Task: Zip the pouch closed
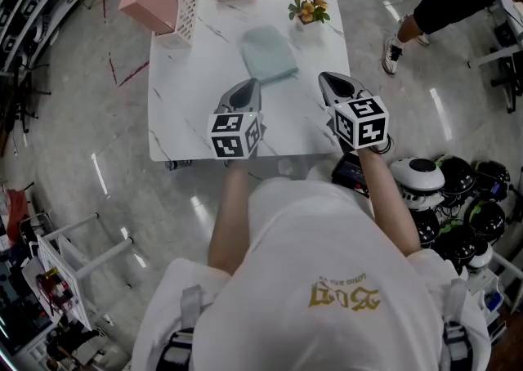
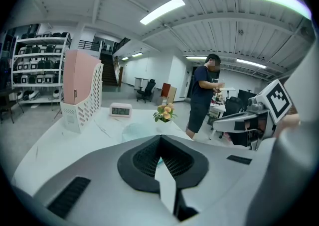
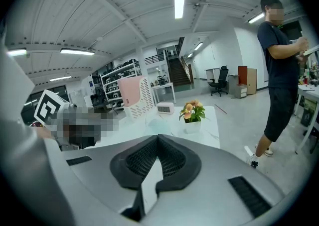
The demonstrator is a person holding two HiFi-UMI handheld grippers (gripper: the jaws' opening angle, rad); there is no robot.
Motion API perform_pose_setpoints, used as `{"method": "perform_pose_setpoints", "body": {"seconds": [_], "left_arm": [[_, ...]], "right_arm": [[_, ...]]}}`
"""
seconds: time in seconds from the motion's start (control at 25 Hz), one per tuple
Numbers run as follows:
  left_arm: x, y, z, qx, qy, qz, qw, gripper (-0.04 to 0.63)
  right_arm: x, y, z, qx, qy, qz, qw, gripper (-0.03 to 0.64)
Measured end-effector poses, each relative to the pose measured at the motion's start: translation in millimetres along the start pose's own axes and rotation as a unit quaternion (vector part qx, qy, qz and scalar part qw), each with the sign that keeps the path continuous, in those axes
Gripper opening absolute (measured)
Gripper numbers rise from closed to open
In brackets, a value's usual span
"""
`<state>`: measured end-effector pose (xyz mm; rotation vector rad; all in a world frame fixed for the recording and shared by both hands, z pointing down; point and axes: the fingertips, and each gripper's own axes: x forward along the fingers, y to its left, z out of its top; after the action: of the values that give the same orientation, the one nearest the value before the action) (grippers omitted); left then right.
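Both closed and empty, left gripper (image 1: 250,85) and right gripper (image 1: 328,78) hover over the near edge of the table (image 1: 184,108). Teal pouch (image 1: 270,52) lies ahead between them; its zipper is too small to read, so this fits before zipping or after.

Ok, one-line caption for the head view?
Shut and empty, the left gripper and right gripper hover over the near edge of the white table; the pale green pouch lies beyond them.

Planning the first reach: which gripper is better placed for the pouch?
Probably left: left gripper, shut, points at the near edge of the pouch; right gripper, also shut, sits farther aside.
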<state>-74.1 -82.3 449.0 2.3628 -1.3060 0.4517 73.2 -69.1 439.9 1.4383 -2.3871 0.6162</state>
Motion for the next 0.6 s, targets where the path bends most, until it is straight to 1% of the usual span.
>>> {"method": "perform_pose_setpoints", "body": {"seconds": [0.2,0.44,0.6], "left_arm": [[1.6,-2.2,-2.3,-0.001,0.002,-0.002,1.0,0.017],[6.6,-6.7,-8.7,0.0,0.015,-0.011,0.9998,0.017],[8.9,-7.4,-5.2,0.002,0.014,-0.016,0.9998,0.017]], "right_arm": [[-1.4,-1.8,-1.5,0.005,0.002,0.003,1.0,0.012],[-2.5,-0.6,2.6,0.009,0.0,0.009,1.0,0.012],[-3.5,-2.4,6.1,0.008,-0.001,0.011,1.0,0.012]]}}
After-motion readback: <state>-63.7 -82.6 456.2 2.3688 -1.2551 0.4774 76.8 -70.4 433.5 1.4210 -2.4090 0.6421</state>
